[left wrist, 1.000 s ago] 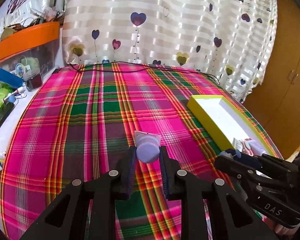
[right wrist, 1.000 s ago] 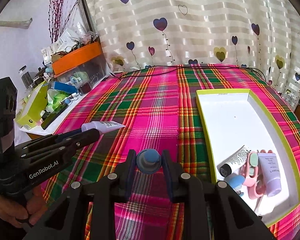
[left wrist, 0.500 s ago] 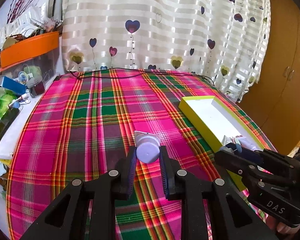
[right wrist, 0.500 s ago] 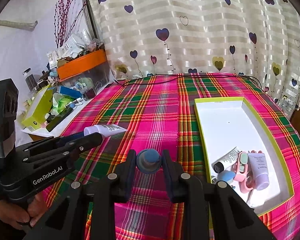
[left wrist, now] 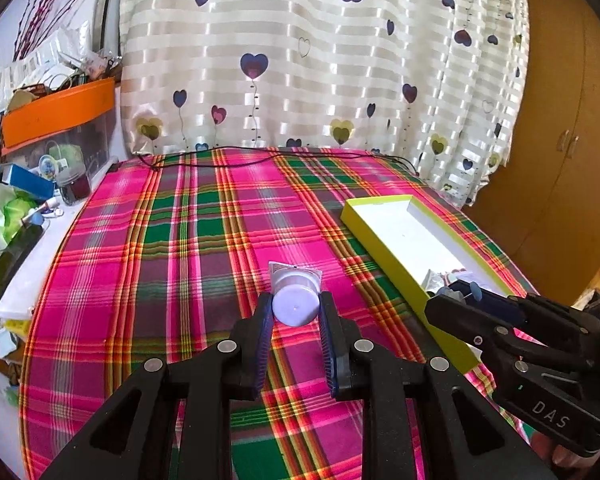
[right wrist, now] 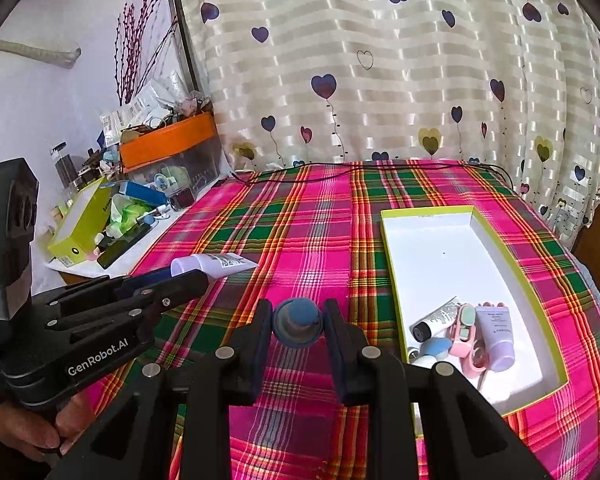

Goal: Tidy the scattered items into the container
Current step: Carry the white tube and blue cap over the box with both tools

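Over the plaid cloth, left wrist view:
left tool (left wrist: 295, 314): black plastic arms with ribbed blue pads, clamped on the round lilac cap of a tube (left wrist: 295, 304); the soft tube body runs away from the camera to a flat crimped end.
bench (left wrist: 172, 240): draped in woven cloth of pink, green and orange checks, slightly rippled.
container (left wrist: 384, 240): shallow rectangular box, lime-yellow walls outside, smooth white inside, lying on the cloth to the right of the held tube.
right tool (left wrist: 460, 290): seen from the side at the container's near end, gripping something small and blue.

Above the same cloth, right wrist view:
right tool (right wrist: 298, 324): pads pressed on a small blue round-headed piece (right wrist: 298, 320), held left of the container (right wrist: 500, 256).
container contents: grouped at its near end lie a white tube with a black cap (right wrist: 436, 318), a lilac tube (right wrist: 497, 336), a pink clip-shaped item (right wrist: 466, 340) and a blue rounded object (right wrist: 436, 347).
left tool (right wrist: 188, 276): far left of the container, held by a hand (right wrist: 40, 432); the tube (right wrist: 214, 265) it grips shows white with printed text.
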`<state>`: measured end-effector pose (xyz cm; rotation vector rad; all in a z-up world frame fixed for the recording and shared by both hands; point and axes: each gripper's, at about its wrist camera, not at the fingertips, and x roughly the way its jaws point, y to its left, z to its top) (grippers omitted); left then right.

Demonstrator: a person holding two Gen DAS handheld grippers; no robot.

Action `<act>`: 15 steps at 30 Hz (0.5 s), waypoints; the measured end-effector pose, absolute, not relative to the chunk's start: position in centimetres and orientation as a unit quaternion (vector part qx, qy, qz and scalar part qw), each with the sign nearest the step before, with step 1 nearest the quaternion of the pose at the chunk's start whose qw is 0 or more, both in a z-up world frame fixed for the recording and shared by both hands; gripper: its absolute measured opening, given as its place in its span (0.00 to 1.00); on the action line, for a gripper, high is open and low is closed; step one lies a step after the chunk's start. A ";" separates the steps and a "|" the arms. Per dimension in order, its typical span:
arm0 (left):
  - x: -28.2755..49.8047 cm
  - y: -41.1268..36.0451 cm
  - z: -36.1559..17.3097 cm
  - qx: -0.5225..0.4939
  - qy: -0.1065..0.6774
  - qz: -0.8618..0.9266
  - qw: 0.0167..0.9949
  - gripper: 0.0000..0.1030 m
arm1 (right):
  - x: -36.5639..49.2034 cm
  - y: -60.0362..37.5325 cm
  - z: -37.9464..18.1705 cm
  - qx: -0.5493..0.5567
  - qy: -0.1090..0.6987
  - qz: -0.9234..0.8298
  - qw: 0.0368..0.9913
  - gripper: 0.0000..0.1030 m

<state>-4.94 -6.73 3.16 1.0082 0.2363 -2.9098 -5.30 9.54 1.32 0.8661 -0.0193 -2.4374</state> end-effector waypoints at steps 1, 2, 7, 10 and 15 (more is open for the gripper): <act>-4.8 -6.6 3.3 0.325 0.076 -0.942 0.026 0.22 | -5.2 9.7 1.4 0.321 -0.008 -0.907 0.273 0.26; -4.8 -6.4 3.4 0.324 0.075 -0.943 0.024 0.22 | -5.1 9.8 1.5 0.320 -0.008 -0.907 0.273 0.26; -4.6 -5.8 3.8 0.321 0.070 -0.944 0.019 0.22 | -4.8 10.3 1.8 0.314 -0.010 -0.910 0.271 0.26; -4.5 -5.5 4.1 0.319 0.068 -0.945 0.017 0.22 | -4.7 10.6 2.0 0.312 -0.012 -0.911 0.269 0.26; -4.6 -4.8 4.4 0.317 0.064 -0.946 0.010 0.22 | -4.8 11.2 2.1 0.310 -0.016 -0.913 0.264 0.26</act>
